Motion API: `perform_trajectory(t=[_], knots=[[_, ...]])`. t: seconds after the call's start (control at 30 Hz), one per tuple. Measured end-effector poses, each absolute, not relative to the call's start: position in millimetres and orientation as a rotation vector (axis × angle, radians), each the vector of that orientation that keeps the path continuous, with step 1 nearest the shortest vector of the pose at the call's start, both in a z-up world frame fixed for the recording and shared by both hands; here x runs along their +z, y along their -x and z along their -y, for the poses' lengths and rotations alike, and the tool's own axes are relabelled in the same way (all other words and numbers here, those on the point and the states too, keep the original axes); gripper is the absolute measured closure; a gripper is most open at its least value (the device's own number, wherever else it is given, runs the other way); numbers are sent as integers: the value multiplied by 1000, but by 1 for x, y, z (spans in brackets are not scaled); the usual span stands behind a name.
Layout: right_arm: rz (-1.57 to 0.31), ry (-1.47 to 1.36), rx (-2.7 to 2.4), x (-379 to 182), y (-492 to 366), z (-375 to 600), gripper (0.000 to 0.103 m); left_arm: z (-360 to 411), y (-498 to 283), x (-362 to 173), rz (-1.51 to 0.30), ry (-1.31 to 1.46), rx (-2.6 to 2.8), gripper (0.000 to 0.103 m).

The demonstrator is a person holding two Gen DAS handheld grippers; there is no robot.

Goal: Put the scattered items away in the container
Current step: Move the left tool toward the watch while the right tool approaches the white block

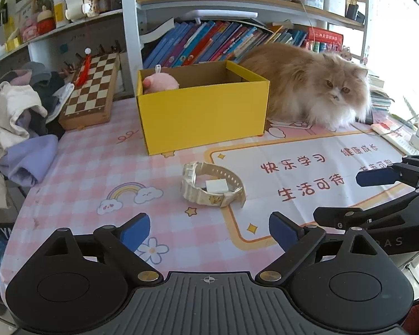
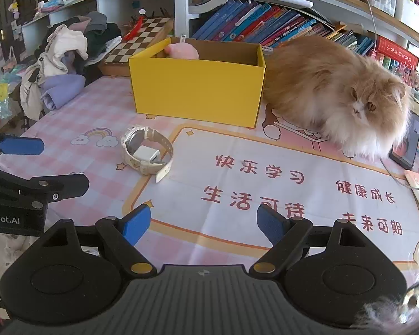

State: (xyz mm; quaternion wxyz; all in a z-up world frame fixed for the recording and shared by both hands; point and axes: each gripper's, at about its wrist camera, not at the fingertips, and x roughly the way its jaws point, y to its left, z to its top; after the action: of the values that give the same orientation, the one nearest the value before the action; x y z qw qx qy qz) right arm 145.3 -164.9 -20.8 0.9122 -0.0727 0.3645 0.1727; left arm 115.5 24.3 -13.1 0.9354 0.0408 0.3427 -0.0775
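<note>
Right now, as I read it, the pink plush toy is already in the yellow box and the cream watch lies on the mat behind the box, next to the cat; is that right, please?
Not quite. The pink plush toy is in the yellow box, but the cream watch lies on the mat in front of the box, towards the grippers, well apart from the cat. The left wrist view shows it plainly.

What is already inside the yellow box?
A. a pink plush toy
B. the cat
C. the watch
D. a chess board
A: a pink plush toy shows above the rim at the left end of the yellow box, while the watch lies on the mat in front of it, and the cat sits beside the box.
</note>
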Motion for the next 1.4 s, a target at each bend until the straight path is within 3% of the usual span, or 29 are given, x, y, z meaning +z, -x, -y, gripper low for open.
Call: perform_trajectory(t=[1.0,1.23,1.4], knots=[[-787,165,374,-29,-169,158,20,-32,-136,-25,-719,-50,-145,9],[-799,174,380,-31,-177,156,30,-33,-145,-29,-728,-41,-141,16],[-807,176,382,-32,-184,155,31,-35,-153,-32,-739,-29,-142,23]])
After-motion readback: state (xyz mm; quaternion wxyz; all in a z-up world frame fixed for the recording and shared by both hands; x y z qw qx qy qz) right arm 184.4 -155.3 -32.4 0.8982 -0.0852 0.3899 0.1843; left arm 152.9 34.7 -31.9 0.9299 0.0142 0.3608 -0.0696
